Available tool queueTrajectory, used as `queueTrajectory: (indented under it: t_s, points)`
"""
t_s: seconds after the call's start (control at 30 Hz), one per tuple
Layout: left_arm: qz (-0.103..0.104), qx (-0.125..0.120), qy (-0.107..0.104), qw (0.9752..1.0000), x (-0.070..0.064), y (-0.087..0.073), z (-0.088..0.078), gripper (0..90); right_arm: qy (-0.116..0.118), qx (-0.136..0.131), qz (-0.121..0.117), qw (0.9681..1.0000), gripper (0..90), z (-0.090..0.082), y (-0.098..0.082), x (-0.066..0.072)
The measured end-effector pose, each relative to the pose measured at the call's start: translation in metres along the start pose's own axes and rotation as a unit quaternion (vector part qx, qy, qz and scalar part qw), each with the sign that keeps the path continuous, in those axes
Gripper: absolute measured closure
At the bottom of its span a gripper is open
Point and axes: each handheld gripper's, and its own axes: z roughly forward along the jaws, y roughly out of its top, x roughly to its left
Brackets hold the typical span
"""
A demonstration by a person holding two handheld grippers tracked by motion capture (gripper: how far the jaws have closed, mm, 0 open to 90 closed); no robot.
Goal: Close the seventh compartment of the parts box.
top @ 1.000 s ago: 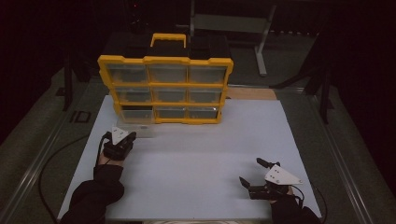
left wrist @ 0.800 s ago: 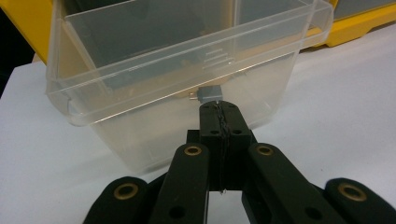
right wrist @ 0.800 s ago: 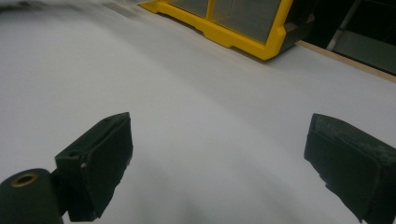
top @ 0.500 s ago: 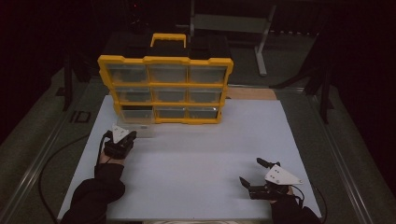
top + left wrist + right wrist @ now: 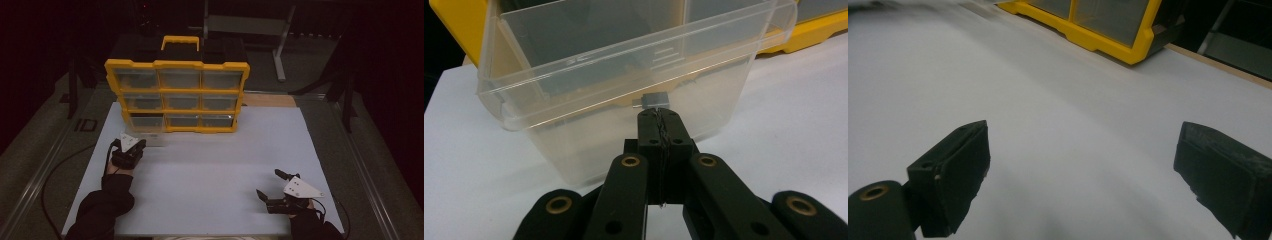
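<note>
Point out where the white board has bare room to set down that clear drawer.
Bare: the white board between the left tongs and right tongs, and its right side beside the yellow organizer. Crowded: the left front, where the clear drawer sticks out.

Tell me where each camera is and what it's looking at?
High view: above the table's near side, looking down on the yellow organizer, both forearms and grippers.
Left gripper view: on the left gripper, facing the clear drawer, jaws shut on its grey tab.
Right gripper view: on the right gripper, jaws open, over the white table.
All three share the organizer.
</note>
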Motion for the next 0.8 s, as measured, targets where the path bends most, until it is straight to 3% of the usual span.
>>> queueTrajectory:
  t_s: [0.8]
  points:
    - [0.002, 0.0, 0.004, 1.0, 0.0044, 0.0048, 0.0093, 89.8, -0.002, 0.001, 0.0, 1.0, 8.2, 0.0002, -0.0002, 0.0002]
